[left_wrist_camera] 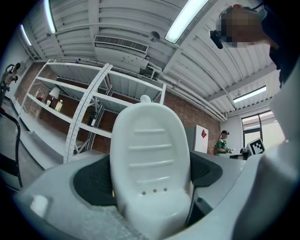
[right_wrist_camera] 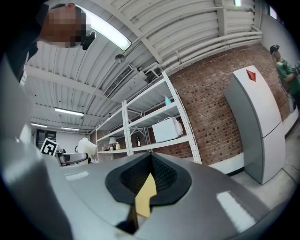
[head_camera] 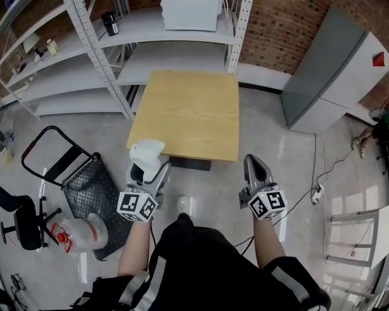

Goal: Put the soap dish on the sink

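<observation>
A white ribbed soap dish (head_camera: 148,152) stands upright between the jaws of my left gripper (head_camera: 148,167), which is shut on it. In the left gripper view the soap dish (left_wrist_camera: 150,157) fills the middle, with the black pads (left_wrist_camera: 91,183) pressed on both its sides. My right gripper (head_camera: 254,165) is at the right, level with the left one, its jaws together and nothing held. In the right gripper view the jaws of the right gripper (right_wrist_camera: 150,180) meet with only a thin slit between them. Both point toward a low wooden table (head_camera: 188,109). No sink is in view.
White metal shelving (head_camera: 91,67) stands behind the table, with a white appliance (head_camera: 190,13) on it. A grey cabinet (head_camera: 331,73) is at the right. A black trolley (head_camera: 91,188), a plastic container (head_camera: 76,234) and a chair (head_camera: 21,222) are at the left. Cables (head_camera: 316,194) lie at the right.
</observation>
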